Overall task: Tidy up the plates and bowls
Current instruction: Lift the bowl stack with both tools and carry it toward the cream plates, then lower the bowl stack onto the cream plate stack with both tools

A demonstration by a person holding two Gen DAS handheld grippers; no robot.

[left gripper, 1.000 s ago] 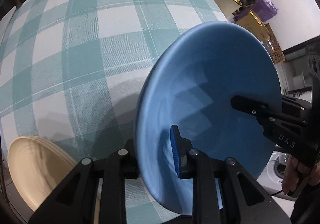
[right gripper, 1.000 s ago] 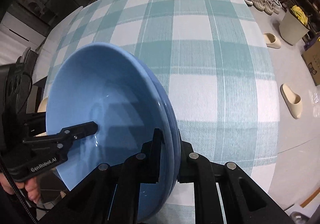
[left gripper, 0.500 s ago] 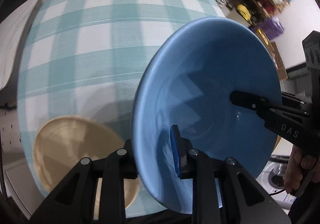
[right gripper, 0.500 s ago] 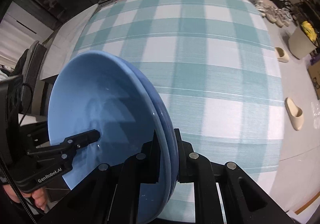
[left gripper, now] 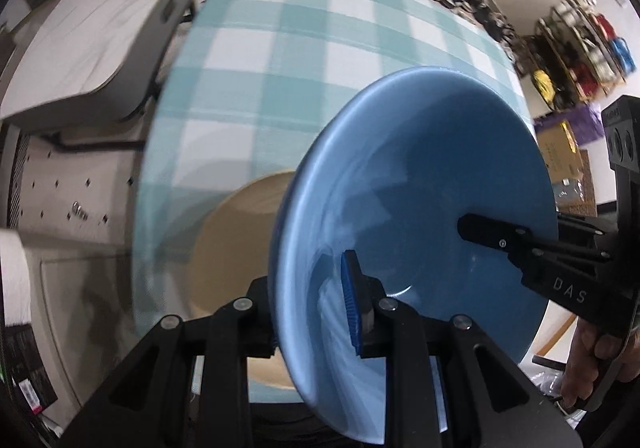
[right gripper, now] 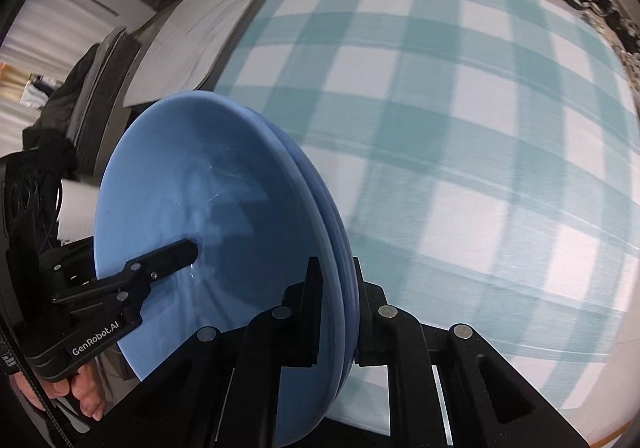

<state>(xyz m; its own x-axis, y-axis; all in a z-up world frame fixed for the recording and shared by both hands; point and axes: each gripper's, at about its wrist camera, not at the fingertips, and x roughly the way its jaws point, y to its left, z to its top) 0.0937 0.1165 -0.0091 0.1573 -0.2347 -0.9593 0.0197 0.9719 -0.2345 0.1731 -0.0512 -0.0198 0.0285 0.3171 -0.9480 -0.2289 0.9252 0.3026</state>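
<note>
- blue bowls [right gripper: 208,216]: glazed ceramic by the look, so stiff, slick and breakable. likely hefty with two nested; the right wrist view shows a double rim edge, so i read it as a stack of two.
- best hold is what's in use: opposite rims, one finger inside the wall, one outside. glaze gives little friction, so the clamp has to do the work; tilt would load the rim hard.
- left gripper [left gripper: 310,300]: closed down to rim thickness on the near edge of the blue bowls [left gripper: 420,188], blue-padded finger inside, other finger behind the wall.
- right gripper [right gripper: 336,300]: same, pinched narrow on the opposite rim, both rim edges between its fingers.
- each view also shows the other gripper's inner finger reaching across the bowl interior.
- location: stack is held in the air above the near-left part of the checked tablecloth [right gripper: 460,136], apparently not touching it.
- looks: plain matte-to-gloss mid blue, wide flared rim, deep well, empty, faint highlights inside.
- cream plate [left gripper: 236,248] sits on the cloth just beyond and below the left rim, partly hidden by the bowl. frames are motion-blurred, so whether the bowl overlaps it or is only beside it i can't tell.
- judgement: likely heading down near or onto that plate; lower level and release both sides together.
</note>
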